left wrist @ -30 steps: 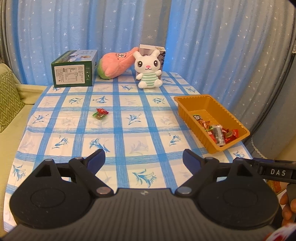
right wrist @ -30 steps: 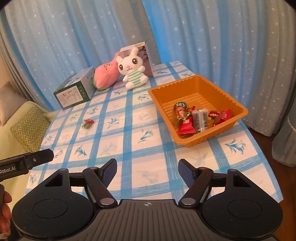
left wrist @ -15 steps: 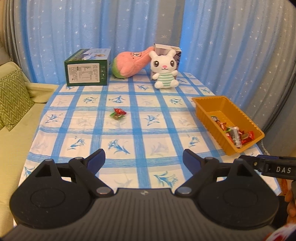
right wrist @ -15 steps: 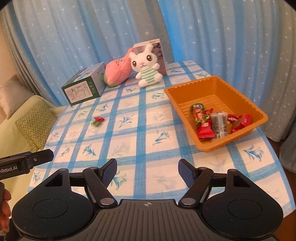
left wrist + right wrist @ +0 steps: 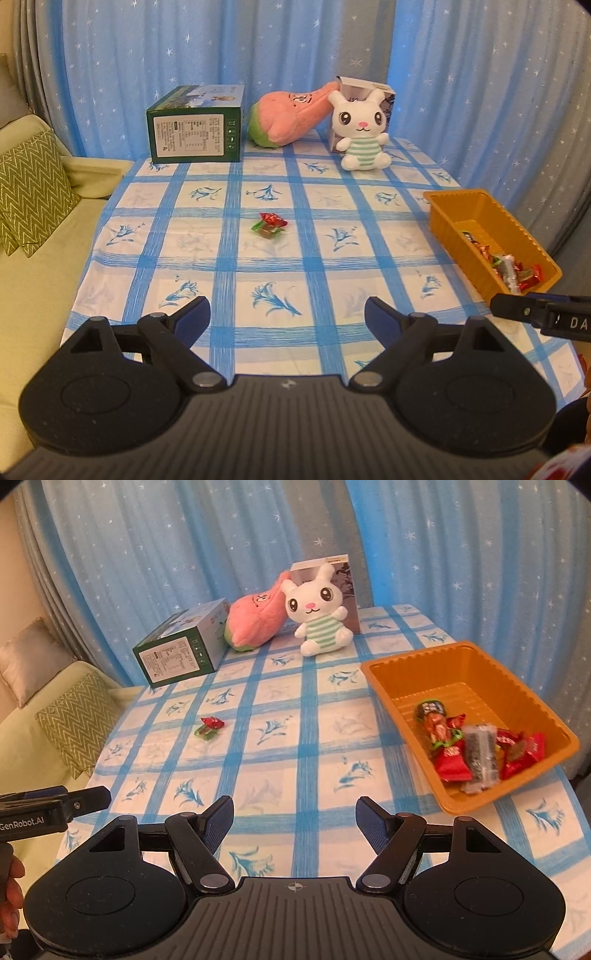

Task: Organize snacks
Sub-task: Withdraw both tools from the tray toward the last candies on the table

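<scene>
Both sets of fingers are standing wide apart and holding nothing: the left gripper (image 5: 288, 310) is hanging over the near edge of the checked tablecloth (image 5: 207, 266), the right gripper (image 5: 294, 814) beside it. One loose candy (image 5: 269, 224) is lying alone mid-table, well apart from the orange tray (image 5: 465, 206), where the other wrapped snacks (image 5: 476, 747) are sitting. Trouble could be coming from the small, crinkly wrapper: a shallow pinch may be catching only its twisted end, letting it slip, or bunching the soft cloth underneath.
</scene>
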Available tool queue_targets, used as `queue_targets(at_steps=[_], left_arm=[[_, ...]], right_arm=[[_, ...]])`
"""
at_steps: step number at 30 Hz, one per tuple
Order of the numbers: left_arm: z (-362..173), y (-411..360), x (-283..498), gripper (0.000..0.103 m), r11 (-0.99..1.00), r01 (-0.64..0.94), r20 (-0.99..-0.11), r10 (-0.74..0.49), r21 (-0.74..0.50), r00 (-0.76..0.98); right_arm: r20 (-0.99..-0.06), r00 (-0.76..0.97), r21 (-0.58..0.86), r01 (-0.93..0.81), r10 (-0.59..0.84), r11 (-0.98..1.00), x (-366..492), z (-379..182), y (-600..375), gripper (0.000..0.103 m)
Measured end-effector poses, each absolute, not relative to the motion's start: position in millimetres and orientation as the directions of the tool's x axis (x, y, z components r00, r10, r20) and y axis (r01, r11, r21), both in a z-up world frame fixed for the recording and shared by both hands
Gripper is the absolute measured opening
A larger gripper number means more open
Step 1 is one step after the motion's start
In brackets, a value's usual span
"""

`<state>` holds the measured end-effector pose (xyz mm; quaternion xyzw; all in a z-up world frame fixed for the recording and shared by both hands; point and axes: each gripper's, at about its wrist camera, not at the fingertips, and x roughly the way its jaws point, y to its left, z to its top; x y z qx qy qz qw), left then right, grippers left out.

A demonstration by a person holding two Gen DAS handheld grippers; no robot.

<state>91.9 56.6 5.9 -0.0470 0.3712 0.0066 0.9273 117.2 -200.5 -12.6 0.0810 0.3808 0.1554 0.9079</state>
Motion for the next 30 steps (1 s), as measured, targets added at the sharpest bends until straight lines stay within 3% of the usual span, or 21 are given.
queue_targets(at_steps=[14, 24, 26, 30], left_arm=[[-37.4, 76.6, 164.2, 0.087, 0.995, -0.044, -0.71, -0.031, -0.087, 0.703], [-79.9, 87.6, 225.0, 0.074, 0.997, -0.011, -0.711, -0.049, -0.08, 0.701], [-88.4, 89.7, 236.7, 0.073, 0.997, 0.003, -0.711, -0.054, -0.073, 0.701], [-100.7, 93.6, 257.8, 0.071, 0.997, 0.041, -0.704, -0.075, -0.065, 0.707]], right_arm=[[-0.66, 0.658, 0.243, -0.27, 0.363, 0.932, 182.6, -40.1, -171.6, 0.073], [-0.66, 0.647, 0.234, -0.305, 0.381, 0.923, 241.4, -73.9, -147.2, 0.072], [-0.664, 0.641, 0.23, -0.313, 0.384, 0.921, 253.4, -81.0, -141.8, 0.062], [-0.67, 0.631, 0.223, -0.331, 0.391, 0.917, 275.4, -94.8, -133.1, 0.058]])
